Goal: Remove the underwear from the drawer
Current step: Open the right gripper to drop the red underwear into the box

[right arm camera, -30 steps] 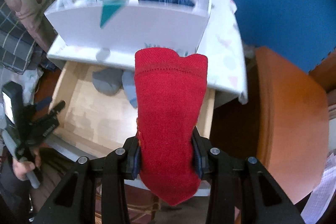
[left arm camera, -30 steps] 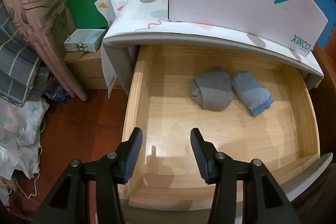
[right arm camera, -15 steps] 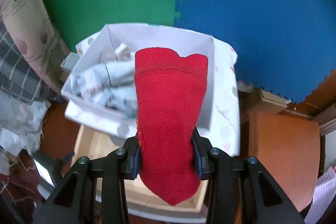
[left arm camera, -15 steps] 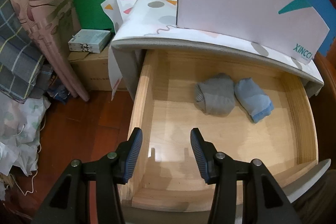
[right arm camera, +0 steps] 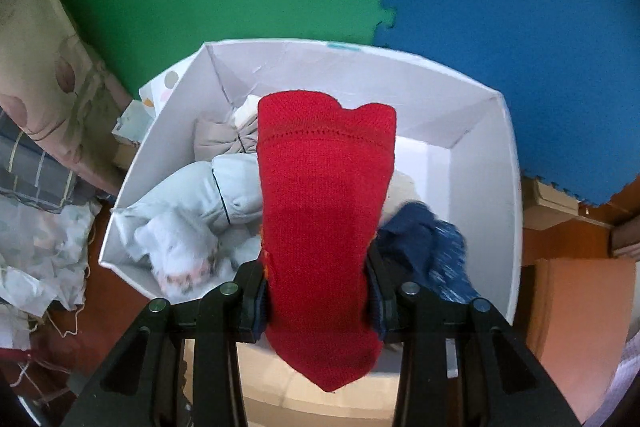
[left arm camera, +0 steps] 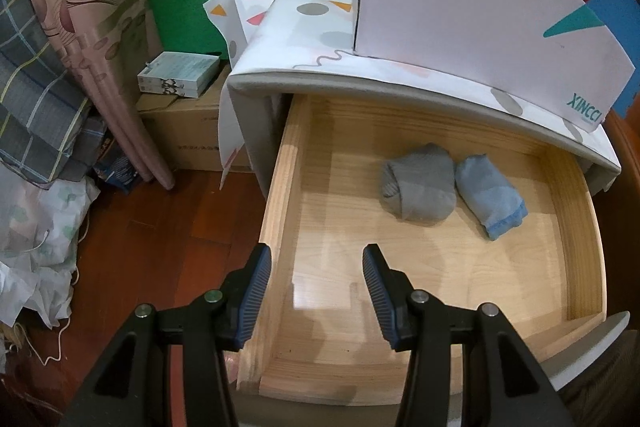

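Underwear (right arm camera: 326,227) clamped in right tool (right arm camera: 320,301) above white box (right arm camera: 496,131).

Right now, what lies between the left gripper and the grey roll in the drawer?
Only bare wooden drawer floor, as the left wrist view shows. The left gripper is open, and the grey roll lies further in, beside a blue one.

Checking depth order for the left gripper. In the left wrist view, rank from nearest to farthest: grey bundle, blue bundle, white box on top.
From the open left gripper:
1. grey bundle, mid-drawer, ahead and slightly right.
2. blue bundle, right next to the grey one, farther right.
3. white box, up on the cabinet top, behind the drawer.
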Available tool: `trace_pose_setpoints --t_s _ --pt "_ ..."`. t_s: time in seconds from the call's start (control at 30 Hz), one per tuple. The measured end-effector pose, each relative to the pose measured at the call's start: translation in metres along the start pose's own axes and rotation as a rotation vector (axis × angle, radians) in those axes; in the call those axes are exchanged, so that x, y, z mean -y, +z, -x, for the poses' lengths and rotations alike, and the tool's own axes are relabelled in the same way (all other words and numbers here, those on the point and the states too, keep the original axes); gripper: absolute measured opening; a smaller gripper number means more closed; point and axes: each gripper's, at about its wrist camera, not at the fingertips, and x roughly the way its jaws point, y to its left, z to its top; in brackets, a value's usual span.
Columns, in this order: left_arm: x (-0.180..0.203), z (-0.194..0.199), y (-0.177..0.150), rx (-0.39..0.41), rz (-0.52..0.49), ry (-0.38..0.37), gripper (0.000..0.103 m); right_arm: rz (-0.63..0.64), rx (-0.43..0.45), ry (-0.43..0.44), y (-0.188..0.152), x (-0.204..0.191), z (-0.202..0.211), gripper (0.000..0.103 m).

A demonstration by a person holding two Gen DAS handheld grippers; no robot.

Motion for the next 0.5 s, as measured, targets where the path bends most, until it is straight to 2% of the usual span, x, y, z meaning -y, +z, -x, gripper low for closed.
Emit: trace_pose_setpoints --t_s 0.2,0.37,0.43,0.5 --pt "0.001 -0.001 0.001 -0.004 -0.003 -0.004 0.049 -0.006 -0.047 -0.013 0.003 -0.007 -0.035 0.040" --pt "0.002 -0.002 0.001 -0.007 -0.010 -0.001 0.049 0.010 -0.039 -0.021 -0.002 -0.009 -0.043 0.046" --pt "0.002 -0.003 0.001 -0.010 -0.011 0.002 0.049 0.008 -0.030 -0.015 -0.003 -0.008 -0.040 0.060" --pt "0.003 -0.004 0.001 -0.015 -0.013 0.004 0.049 0.003 -0.019 -0.014 -0.005 -0.005 -0.032 0.062"
